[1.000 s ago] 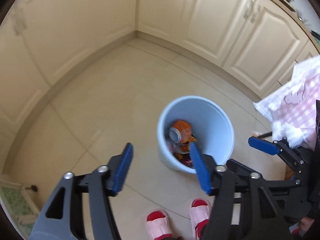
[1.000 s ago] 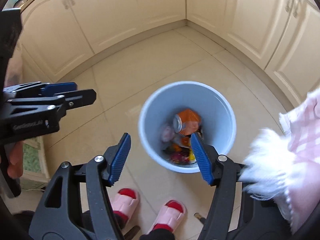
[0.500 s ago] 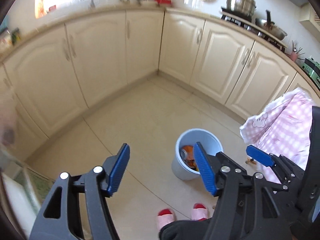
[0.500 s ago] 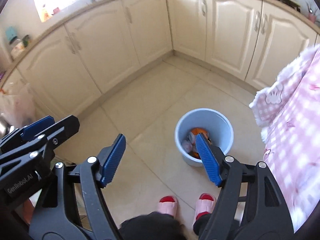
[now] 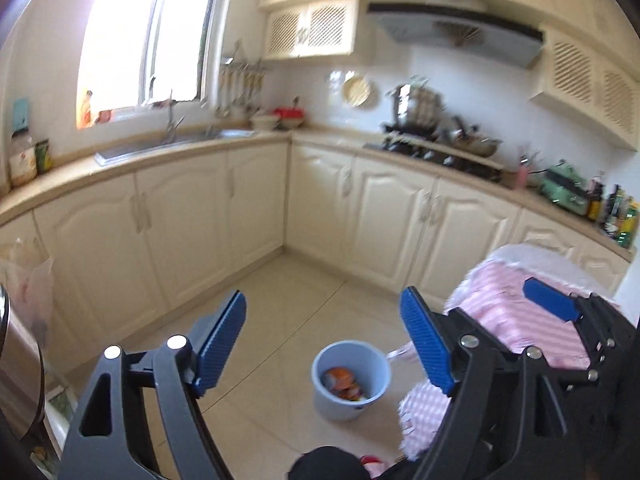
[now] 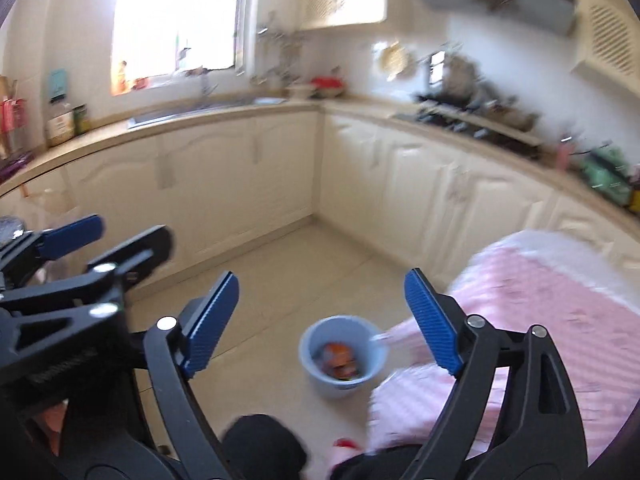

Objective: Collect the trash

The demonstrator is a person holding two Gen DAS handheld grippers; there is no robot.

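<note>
Trash (image 5: 343,385) sits in the blue bucket (image 5: 349,376) on the floor, below and ahead of both tools. We see our left gripper (image 5: 326,346) spreading wider, nothing between its pads. Our right gripper (image 6: 325,322) is widening too, empty, the pink checked cloth (image 6: 552,312) just right of it.

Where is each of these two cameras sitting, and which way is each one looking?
Left wrist: sits on the left gripper, jaws opening and empty, facing the kitchen corner and down to the blue bucket; the right gripper shows at its right edge.
Right wrist: sits on the right gripper, jaws opening and empty, facing the same corner; the left gripper shows at its left edge.
Both share the bucket, the pink checked cloth, the cabinets and the window.
</note>
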